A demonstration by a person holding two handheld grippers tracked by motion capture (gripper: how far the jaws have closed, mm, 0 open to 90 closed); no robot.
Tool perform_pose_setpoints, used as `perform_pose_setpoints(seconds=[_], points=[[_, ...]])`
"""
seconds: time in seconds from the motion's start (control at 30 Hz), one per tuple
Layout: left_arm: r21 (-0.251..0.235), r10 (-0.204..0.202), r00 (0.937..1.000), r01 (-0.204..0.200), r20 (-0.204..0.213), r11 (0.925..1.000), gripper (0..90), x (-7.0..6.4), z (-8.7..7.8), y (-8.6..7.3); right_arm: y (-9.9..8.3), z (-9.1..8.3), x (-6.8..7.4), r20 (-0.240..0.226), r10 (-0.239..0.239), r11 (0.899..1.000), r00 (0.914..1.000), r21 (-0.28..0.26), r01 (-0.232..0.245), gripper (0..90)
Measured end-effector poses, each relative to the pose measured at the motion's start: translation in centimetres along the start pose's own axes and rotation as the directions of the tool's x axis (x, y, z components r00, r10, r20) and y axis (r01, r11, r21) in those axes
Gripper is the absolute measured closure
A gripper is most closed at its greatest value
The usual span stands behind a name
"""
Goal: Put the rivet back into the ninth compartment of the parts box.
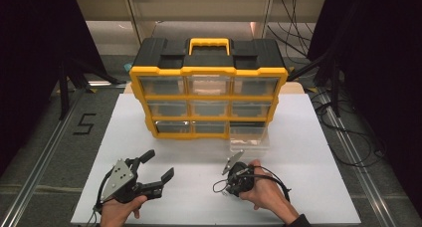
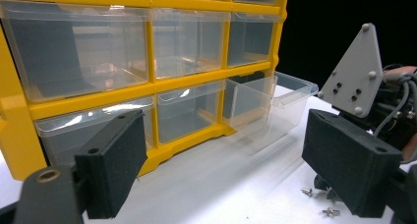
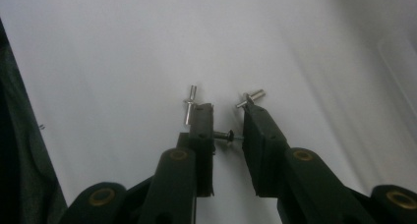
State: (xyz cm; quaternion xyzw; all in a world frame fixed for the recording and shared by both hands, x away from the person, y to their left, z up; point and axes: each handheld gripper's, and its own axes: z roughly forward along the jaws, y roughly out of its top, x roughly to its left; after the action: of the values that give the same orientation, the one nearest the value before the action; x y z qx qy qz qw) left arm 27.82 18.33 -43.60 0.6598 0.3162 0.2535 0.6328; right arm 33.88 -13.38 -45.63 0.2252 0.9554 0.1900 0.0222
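A yellow and black organizer (image 1: pixel 209 95) (image 2: pixel 150 84) with clear drawers stands at the back of the white table (image 1: pixel 298 187). Its bottom right drawer (image 1: pixel 250 139) (image 2: pixel 275 103) is pulled out and looks empty. My left gripper (image 1: pixel 159 165) (image 2: pixel 228 165) rests open near the front left, aimed at the organizer, with nothing between its jaws. My right gripper (image 1: pixel 230 184) (image 3: pixel 227 111) points down at the table in front of the drawer. Its jaws pinch a small black screw (image 3: pixel 225 134) end to end. Two silver rivets (image 3: pixel 190 103) (image 3: pixel 250 98) lie at the fingertips.
Small metal fasteners (image 2: pixel 310 191) (image 2: pixel 330 212) lie on the table under the right gripper. Cables (image 1: pixel 343 132) run over the floor to the right of the table. A floor mark reading 5 (image 1: pixel 84 123) sits to the left.
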Motion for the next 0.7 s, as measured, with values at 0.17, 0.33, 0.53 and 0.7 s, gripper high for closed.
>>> perform_pose_setpoints(seconds=[0.17,0.33,0.53,0.7], points=[[-0.012,0.017,0.9998,-0.017,0.009,0.9998,16.2,0.2,0.1,0.0,0.0,-1.4,-0.2,0.021,0.002,1.0,0.9998,-0.029,-0.002,75.4],[-0.017,0.021,0.9997,-0.021,0.011,0.9996,16.3,0.2,0.1,0.0,0.1,-2.6,-0.5,0.041,0.01,0.998,0.9991,-0.067,-0.007,75.4],[0.0,0.005,1.0,-0.005,-0.002,1.0,16.2,0.0,0.0,0.0,0.3,-4.4,-0.8,0.06,0.007,0.994,0.9982,-0.111,0.0,75.3],[0.001,0.008,1.0,-0.008,-0.004,1.0,16.2,0.1,0.0,0.0,0.4,-6.3,-1.2,0.076,0.005,0.987,0.9971,-0.162,0.007,75.4]])
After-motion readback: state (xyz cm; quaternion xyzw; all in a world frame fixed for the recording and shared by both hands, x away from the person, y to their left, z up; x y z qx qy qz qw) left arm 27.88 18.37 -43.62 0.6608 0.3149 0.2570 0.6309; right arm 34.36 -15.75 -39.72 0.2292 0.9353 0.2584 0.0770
